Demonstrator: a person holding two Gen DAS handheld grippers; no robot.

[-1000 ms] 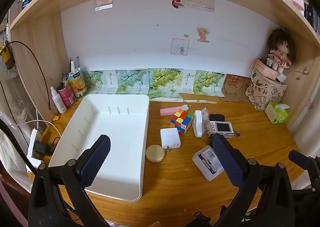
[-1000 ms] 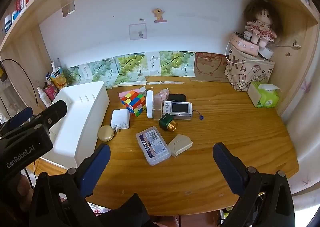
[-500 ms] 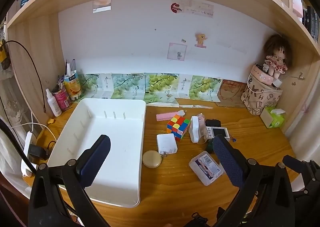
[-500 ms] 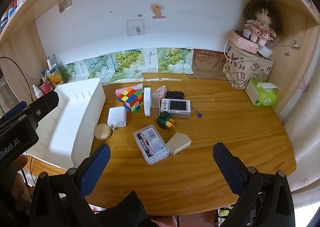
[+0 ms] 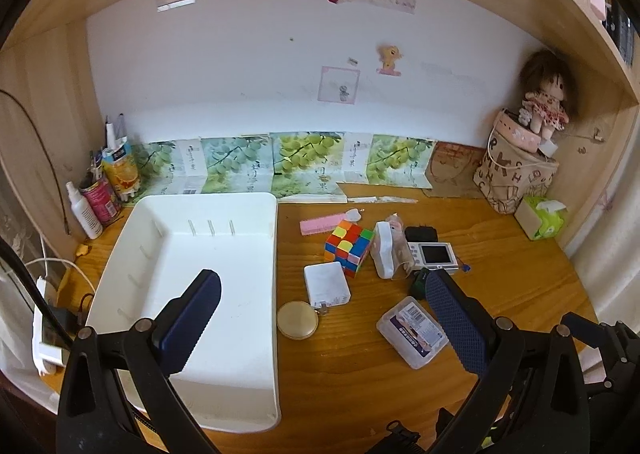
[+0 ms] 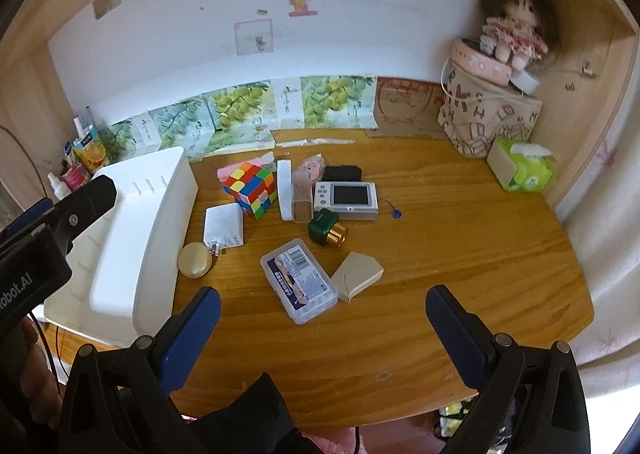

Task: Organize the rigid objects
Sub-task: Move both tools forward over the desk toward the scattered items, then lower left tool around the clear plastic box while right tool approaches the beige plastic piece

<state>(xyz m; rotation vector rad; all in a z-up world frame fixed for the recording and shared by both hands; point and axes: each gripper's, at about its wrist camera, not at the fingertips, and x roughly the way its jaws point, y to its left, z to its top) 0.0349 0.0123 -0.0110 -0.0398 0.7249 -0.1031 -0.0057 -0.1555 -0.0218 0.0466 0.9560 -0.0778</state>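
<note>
Both claws, left claw [image 5: 320,314] and right claw [image 6: 322,328], have drawn back, spread wide.

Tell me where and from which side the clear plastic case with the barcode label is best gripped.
Likely from above, fingers closing across the two long sides of the clear plastic case. It lies flat on the desk, so its narrow width suits the span. Its right end sits close against the beige box, while the long sides look free. The right gripper hangs open nearby.
</note>
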